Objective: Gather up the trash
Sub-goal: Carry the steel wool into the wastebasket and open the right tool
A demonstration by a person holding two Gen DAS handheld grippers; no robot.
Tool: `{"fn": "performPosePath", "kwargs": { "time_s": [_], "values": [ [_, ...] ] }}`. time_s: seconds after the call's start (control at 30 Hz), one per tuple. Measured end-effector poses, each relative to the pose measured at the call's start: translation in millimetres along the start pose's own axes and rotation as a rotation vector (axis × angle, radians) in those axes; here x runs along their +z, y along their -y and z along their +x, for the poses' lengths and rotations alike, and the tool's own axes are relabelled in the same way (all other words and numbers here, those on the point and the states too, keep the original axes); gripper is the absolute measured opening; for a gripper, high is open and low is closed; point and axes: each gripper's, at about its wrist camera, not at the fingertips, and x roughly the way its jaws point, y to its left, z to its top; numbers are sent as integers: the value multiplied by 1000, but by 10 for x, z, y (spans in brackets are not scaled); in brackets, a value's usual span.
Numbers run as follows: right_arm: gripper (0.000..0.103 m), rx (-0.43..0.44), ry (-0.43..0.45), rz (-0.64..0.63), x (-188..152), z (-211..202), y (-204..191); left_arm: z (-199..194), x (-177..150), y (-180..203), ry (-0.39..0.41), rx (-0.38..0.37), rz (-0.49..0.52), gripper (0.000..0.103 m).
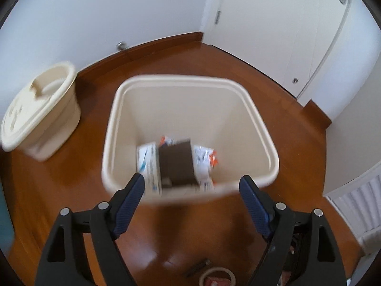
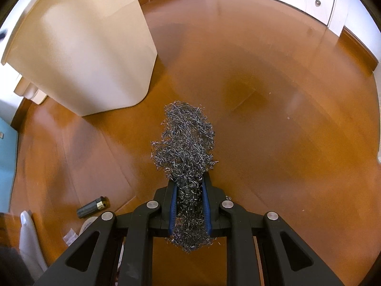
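A cream trash bin [image 1: 250, 109] stands open on the wooden floor, seen from above in the left wrist view. Inside lie a brown box [image 1: 177, 164] and white, blue and orange wrappers [image 1: 203, 159]. My left gripper [image 1: 193, 183] is open and empty just above the bin's near rim. My right gripper [image 2: 189, 183] is shut on a grey steel wool scrubber [image 2: 185, 143], held above the floor. The bin's outer wall [image 2: 90, 54] shows at the upper left of the right wrist view.
The bin's cream lid [image 1: 40, 109] lies on the floor to its left. A dark lighter [image 2: 92, 208] and a tape roll [image 1: 216, 276] lie on the floor near me. A white door [image 1: 273, 23] and walls close off the corner behind the bin.
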Motion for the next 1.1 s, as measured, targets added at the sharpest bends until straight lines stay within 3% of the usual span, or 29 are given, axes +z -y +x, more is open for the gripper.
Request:
{"fn": "performPosePath", "kwargs": {
  "time_s": [0.2,0.33,0.4,0.53,0.6,0.73,0.93,1.03,1.1],
  "values": [
    [18,-33,82,12,247,-325,124,-43,-820,-286,-44,69,-145,84],
    [18,-53,230,-4,666,-845,133,184,-1311,-421,-178,109,-192,84],
    [18,-45,326,-36,945,-1170,36,242,-1452,-474,-209,120,-212,84],
    [18,65,493,-100,1525,-1819,-302,287,-1575,-562,-222,127,-232,84],
    [19,145,526,-160,1786,-1997,-563,282,-1551,-553,-222,122,-234,84],
    [19,253,462,-256,2195,-1880,-1110,241,-1553,-537,-217,116,-236,84],
    [22,215,304,-265,2348,-1240,-1404,267,-1611,-567,-233,116,-232,84],
    [33,156,265,-277,2372,-1045,-1412,310,-1667,-574,-260,121,-229,84],
    [60,126,261,-298,2368,-1004,-1476,344,-1704,-586,-273,123,-228,84]
  ]
}}
